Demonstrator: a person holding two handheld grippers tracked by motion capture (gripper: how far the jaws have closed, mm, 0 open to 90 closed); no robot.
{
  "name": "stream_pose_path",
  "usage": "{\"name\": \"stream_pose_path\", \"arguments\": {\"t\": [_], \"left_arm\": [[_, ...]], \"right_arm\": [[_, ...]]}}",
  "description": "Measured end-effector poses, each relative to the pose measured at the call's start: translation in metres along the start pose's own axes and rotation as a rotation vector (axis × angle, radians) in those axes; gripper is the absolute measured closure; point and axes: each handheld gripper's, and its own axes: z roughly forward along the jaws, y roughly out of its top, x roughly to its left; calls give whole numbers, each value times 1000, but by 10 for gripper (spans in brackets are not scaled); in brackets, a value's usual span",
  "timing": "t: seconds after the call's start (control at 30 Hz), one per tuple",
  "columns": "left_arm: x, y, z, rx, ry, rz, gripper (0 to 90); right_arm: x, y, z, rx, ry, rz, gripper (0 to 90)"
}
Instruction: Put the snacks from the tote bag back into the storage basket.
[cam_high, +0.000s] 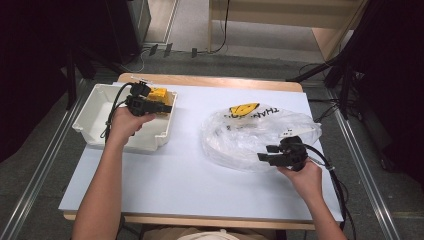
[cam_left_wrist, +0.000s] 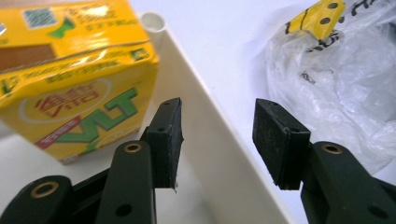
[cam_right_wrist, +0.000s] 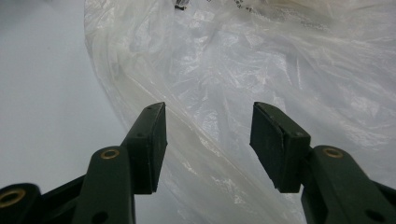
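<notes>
High view: the yellow drink carton (cam_high: 159, 95) is seen inside the white bin (cam_high: 95, 117), just beside the left gripper (cam_high: 162, 106), whose jaws are parted and empty. The right gripper (cam_high: 263, 153) is held unclenched over the plastic bag (cam_high: 250, 132).

left gripper (cam_high: 161, 107): showing black jaws, flat rubber pads, brass rivets
right gripper (cam_high: 264, 153): wearing same black, trailing black cable
arms: going bare, sleeveless
</notes>
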Motion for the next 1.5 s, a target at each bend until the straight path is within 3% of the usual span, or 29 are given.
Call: {"name": "stream_pose_path", "arguments": {"t": [0.53, 0.87, 1.2, 1.5], "left_arm": [[-31, 9, 5, 13, -66, 60, 423], [-45, 12, 11, 30, -81, 94, 400], [-59, 13, 16, 26, -137, 129, 370], [-74, 17, 16, 15, -147, 163, 354]], "right_arm": [[0, 1, 0, -3, 7, 1, 463], [0, 1, 0, 2, 10, 4, 458], [0, 1, 0, 0, 18, 5, 430], [0, 1, 1, 4, 14, -2, 429]]}}
